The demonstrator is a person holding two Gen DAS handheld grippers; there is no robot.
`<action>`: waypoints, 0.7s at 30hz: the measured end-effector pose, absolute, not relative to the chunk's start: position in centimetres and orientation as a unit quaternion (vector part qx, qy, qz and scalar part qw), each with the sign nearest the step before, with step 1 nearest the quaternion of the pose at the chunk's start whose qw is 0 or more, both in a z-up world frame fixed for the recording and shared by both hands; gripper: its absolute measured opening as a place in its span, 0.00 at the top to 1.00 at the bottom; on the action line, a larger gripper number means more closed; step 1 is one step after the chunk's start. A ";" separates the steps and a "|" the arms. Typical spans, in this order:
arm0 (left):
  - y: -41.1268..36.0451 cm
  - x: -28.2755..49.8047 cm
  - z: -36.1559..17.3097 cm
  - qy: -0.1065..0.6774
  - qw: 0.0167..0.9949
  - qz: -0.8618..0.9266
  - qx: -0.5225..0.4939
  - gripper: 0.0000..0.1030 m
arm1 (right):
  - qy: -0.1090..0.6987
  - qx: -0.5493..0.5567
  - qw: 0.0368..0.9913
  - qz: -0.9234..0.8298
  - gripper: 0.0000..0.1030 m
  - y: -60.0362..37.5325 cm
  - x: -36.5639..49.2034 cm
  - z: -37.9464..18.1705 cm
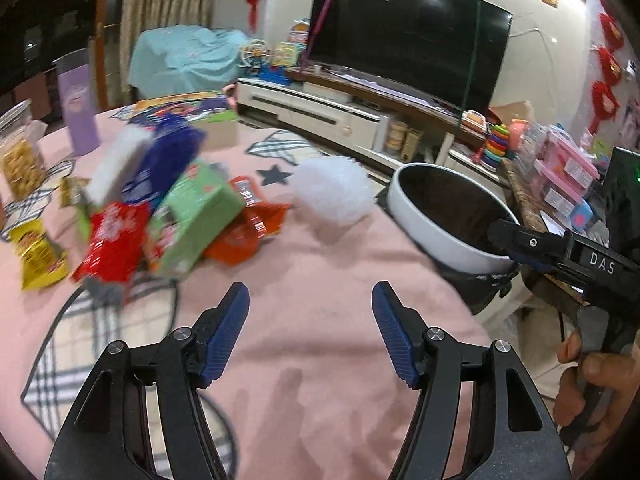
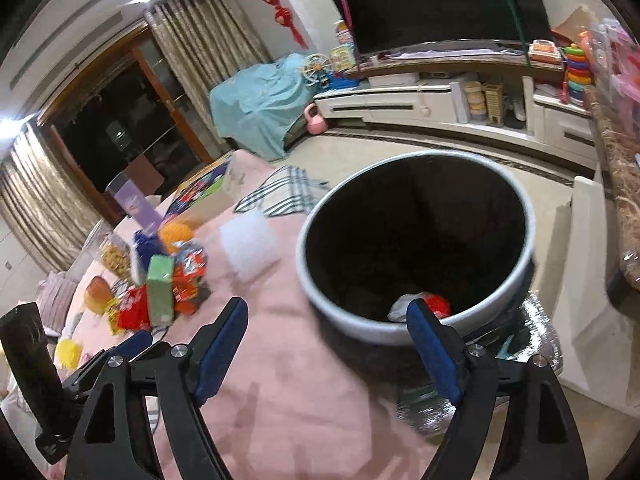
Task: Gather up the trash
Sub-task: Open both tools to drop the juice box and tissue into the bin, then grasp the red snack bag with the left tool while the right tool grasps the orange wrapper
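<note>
Two grippers hang over a counter (image 1: 320, 280) draped in a pink cloth, each held by a person. The left gripper (image 1: 311, 300) has its jaws spread, nothing between them, only bare cloth beneath. The right gripper (image 2: 326, 322) is spread too and empty, its right finger over the rim of a white bin (image 2: 416, 248) that stands just beside the counter's edge. Inside the bin lie a white scrap and something red (image 2: 438, 305). Most of the trash sits in a blurred heap on the counter: a green box (image 1: 192, 220), red wrappers (image 1: 114, 244), a yellow packet (image 1: 38, 254). A white foam piece (image 1: 334, 190) lies apart, nearer the bin.
</note>
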State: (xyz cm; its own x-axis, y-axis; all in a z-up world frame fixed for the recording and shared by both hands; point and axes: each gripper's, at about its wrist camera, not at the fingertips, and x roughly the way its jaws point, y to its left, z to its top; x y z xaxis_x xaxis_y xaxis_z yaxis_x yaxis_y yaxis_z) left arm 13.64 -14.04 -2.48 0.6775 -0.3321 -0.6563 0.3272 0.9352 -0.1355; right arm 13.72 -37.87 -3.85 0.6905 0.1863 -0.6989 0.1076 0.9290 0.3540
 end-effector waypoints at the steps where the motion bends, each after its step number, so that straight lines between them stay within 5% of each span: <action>1: -13.3 13.3 -2.6 0.359 0.917 -0.173 -0.005 0.36 | 0.394 0.186 0.900 0.028 0.17 -37.2 13.7 -4.0; 21: -2.7 11.9 -4.3 0.378 0.920 -0.068 -0.080 0.27 | 0.436 0.150 0.881 0.104 0.04 -26.9 14.4 -7.1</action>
State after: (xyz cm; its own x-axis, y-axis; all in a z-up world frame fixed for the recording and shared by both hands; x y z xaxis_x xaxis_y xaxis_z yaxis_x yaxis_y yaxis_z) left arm 11.88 -2.71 -4.27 0.7051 -0.1861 -0.6843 0.0648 0.9778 -0.1992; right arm 14.40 -26.90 -7.07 0.5975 0.3143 -0.7377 -0.0530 0.9335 0.3547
